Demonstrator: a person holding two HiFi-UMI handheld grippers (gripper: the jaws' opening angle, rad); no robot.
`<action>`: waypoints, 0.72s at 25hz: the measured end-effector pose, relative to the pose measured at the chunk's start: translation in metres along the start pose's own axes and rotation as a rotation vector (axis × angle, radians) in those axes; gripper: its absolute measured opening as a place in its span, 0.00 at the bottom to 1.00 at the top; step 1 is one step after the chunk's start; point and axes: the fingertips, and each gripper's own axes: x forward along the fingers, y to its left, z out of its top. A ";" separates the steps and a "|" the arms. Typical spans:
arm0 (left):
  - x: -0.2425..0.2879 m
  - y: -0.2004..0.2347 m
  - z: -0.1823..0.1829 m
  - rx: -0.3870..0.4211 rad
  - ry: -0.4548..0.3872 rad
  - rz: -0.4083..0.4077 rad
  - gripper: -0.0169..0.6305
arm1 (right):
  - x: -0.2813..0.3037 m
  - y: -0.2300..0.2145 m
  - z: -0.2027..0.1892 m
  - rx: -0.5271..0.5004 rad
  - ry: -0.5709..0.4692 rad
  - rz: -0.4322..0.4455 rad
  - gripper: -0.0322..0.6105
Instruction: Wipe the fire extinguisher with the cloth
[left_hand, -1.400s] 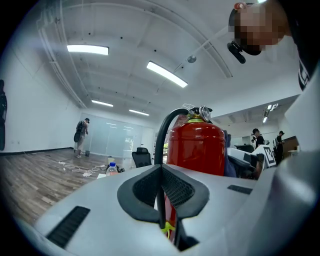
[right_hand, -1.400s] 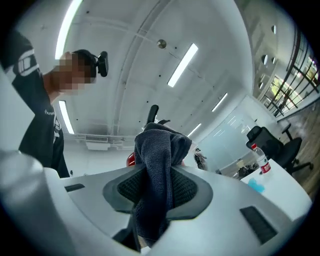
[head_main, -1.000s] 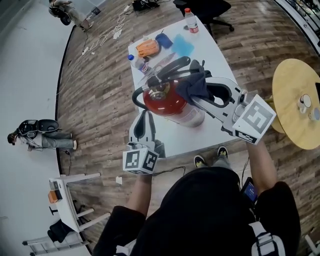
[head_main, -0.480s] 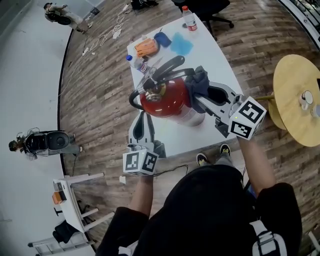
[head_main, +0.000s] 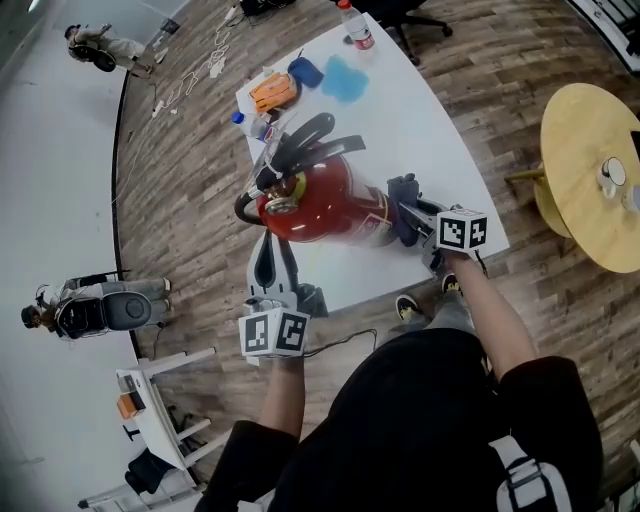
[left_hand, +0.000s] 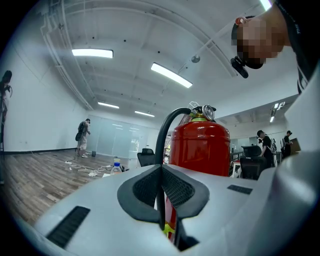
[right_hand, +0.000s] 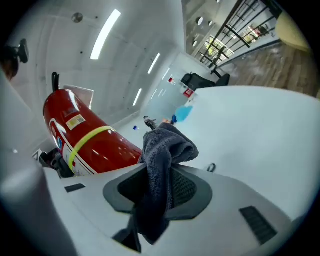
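Note:
The red fire extinguisher (head_main: 325, 205) stands on the white table (head_main: 430, 120). My left gripper (head_main: 268, 250) is at its near left side, shut on the extinguisher's black hose (left_hand: 162, 135), which runs up from between the pads to the valve; the red body (left_hand: 200, 150) fills the view just behind. At the cylinder's right side is my right gripper (head_main: 410, 215), low down and shut on a dark grey cloth (head_main: 402, 192). In the right gripper view the cloth (right_hand: 165, 150) bunches out of the jaws next to the red cylinder (right_hand: 85, 140) with its yellow band.
At the table's far end lie an orange item (head_main: 272, 92), a blue cloth (head_main: 343, 78), a blue object (head_main: 305, 70) and two bottles (head_main: 355, 28) (head_main: 245, 122). A round yellow table (head_main: 590, 170) stands to the right. People are on the white floor at the left.
My right gripper has dropped with the cloth from the extinguisher's handle down along its right side, rolling as it went. The left gripper has kept still on the hose.

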 end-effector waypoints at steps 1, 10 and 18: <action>0.000 0.000 0.000 0.000 0.000 -0.003 0.06 | -0.001 -0.009 -0.009 0.020 0.020 -0.014 0.25; -0.002 0.000 -0.001 -0.011 -0.013 -0.053 0.06 | -0.021 0.041 -0.072 -0.020 0.018 0.096 0.25; -0.002 0.000 -0.002 -0.028 -0.007 -0.124 0.06 | -0.010 0.109 -0.087 -0.297 -0.083 0.086 0.25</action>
